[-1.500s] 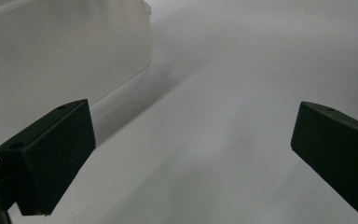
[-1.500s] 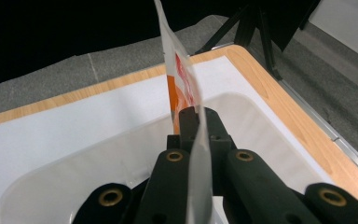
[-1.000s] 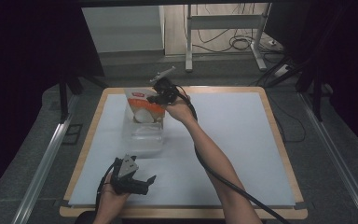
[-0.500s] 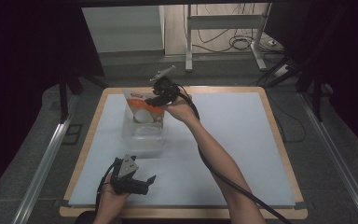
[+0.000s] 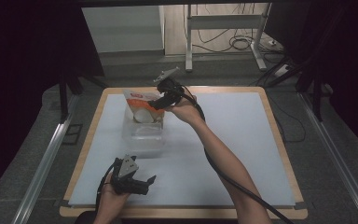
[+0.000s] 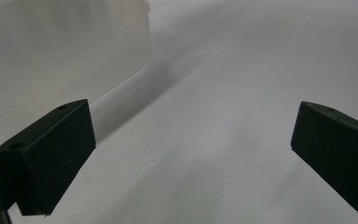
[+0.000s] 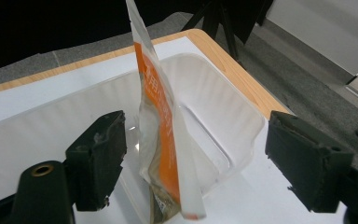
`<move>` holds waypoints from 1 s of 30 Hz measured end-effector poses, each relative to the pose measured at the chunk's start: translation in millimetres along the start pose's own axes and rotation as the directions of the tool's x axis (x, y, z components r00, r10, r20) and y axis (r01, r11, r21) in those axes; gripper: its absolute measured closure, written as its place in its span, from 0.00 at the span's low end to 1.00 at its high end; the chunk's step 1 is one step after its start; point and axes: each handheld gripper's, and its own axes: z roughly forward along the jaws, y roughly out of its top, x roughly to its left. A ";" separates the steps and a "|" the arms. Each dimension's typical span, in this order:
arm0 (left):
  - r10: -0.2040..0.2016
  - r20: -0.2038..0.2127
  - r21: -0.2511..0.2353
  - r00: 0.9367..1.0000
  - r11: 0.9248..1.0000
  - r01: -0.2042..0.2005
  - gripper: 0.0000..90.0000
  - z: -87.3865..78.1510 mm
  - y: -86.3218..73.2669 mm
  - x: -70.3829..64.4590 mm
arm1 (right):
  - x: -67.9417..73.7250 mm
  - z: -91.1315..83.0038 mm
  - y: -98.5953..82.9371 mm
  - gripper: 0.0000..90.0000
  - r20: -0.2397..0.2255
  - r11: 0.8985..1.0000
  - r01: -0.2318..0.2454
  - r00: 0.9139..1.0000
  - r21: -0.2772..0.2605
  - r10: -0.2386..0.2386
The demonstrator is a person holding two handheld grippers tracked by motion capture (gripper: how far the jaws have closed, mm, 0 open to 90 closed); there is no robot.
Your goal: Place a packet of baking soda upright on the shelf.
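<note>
An orange and white snack bag [image 5: 141,105] stands in a clear plastic container [image 5: 142,135] at the table's far left. Seen edge-on in the right gripper view, the bag [image 7: 161,140] rises upright between the two jaws, with a gap on each side. My right gripper [image 5: 159,103] [image 7: 196,120] is open around it, just above the container [image 7: 223,126]. Near the front edge my left gripper [image 5: 148,185] [image 6: 193,107] is open and holds nothing, low over the white mat, with the container's wall [image 6: 60,60] to its upper left.
A white mat [image 5: 242,135] covers the wooden-edged table [image 5: 279,140]. A black cable [image 5: 223,172] trails from the right gripper along the forearm. Dark floor, metal rails and a stand with cables lie beyond the table.
The bag's face has turned, showing more white than orange. My right gripper has shifted slightly to the right. The left gripper has stayed where it was.
</note>
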 end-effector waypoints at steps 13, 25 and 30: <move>0.000 0.000 0.004 1.000 1.000 0.000 0.00 0.9 0.0 -0.6 | -0.4 -16.3 -9.6 0.15 -0.003 1.000 -0.013 1.000 0.014 0.013; 0.000 -0.002 0.004 1.000 1.000 0.000 0.00 1.0 -0.1 -0.6 | 2.3 -29.6 -19.2 0.11 -0.001 1.000 0.000 1.000 0.019 0.000; 0.001 -0.003 0.005 1.000 1.000 -0.001 0.00 1.2 -0.2 -0.6 | 2.3 -38.1 -23.8 0.10 0.001 1.000 0.004 1.000 0.018 -0.004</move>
